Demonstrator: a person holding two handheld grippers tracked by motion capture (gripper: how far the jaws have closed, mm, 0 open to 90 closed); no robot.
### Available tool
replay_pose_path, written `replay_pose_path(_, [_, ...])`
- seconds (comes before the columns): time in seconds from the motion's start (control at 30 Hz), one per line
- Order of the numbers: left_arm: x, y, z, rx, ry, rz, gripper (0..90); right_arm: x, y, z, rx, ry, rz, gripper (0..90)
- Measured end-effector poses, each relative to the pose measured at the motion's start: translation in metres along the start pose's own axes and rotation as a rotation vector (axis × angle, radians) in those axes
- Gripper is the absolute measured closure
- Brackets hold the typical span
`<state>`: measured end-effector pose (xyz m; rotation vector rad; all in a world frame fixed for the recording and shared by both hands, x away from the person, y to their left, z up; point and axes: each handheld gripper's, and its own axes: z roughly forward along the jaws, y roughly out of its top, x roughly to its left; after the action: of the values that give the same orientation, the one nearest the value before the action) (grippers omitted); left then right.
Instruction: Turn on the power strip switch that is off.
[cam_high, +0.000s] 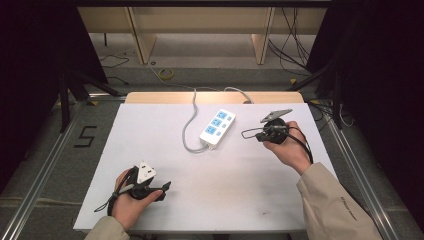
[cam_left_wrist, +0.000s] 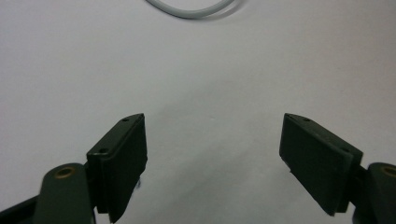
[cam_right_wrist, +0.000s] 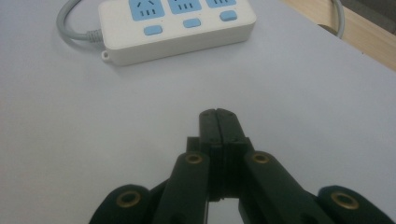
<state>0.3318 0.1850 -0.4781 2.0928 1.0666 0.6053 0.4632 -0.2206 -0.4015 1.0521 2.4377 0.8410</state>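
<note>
Where smooth tabletop (cam_right_wrist: 70, 140) spreads, boxy power strip (cam_right_wrist: 177, 21) (glossy plastic)

The power strip (cam_right_wrist: 177, 23) is cut off by the top edge of the right gripper view, its blue sockets showing only in part, and its grey cord (cam_right_wrist: 70, 25) leaves the frame at upper left. In the left gripper view, just a short loop of that cord (cam_left_wrist: 191, 10) shows before the top edge cuts it. In the high view the cord's far end (cam_high: 240, 92) drops behind the surface (cam_high: 210, 200), its plug hidden. The strip's socket markings are too small to read there. The person's sleeves (cam_high: 335, 205) run off the bottom edge.
</note>
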Motion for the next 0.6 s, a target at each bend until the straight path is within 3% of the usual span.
replay_pose_path(0.6, [-0.0005, -0.0003, -0.0005, 0.003, 0.002, 0.013, 23.1, -0.0056, 0.0087, 0.0074, 0.013, 0.001, -0.001, 90.0])
